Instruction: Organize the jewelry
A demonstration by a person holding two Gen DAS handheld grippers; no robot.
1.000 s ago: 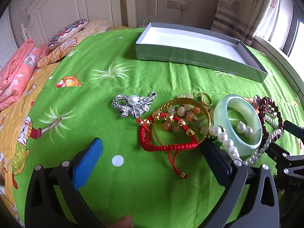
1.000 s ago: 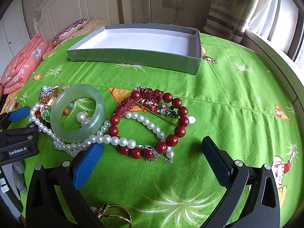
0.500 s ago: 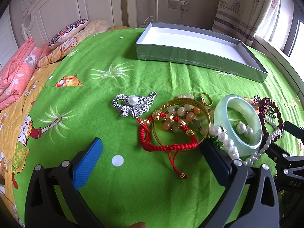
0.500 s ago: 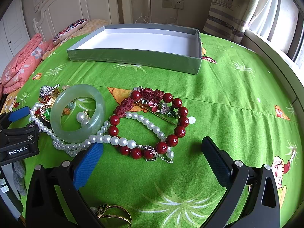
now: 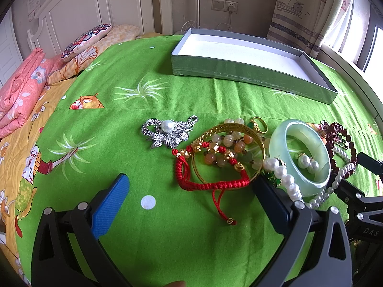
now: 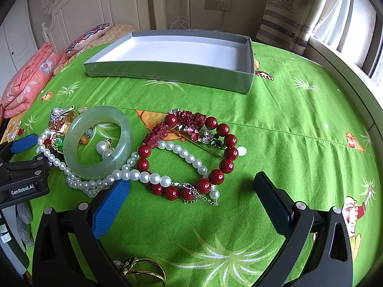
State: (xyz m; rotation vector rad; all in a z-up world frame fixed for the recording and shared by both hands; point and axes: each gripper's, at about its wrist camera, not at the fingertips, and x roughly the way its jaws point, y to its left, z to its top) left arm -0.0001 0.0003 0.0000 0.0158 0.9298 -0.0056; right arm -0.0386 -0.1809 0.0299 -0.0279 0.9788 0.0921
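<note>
Left tongs (image 5: 189, 191) gaped, empty | right tongs (image 6: 191, 191) gaped, empty | jewelry heaped mid-bed for reach | box (image 6: 172, 67) waited by headboard edge

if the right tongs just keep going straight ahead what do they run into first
Most likely the dark red bead bracelet, with the pearl strand draped across it, lying right between the open right tongs. The grey box sits farther along the same line. Height above the bedspread is unclear.
</note>
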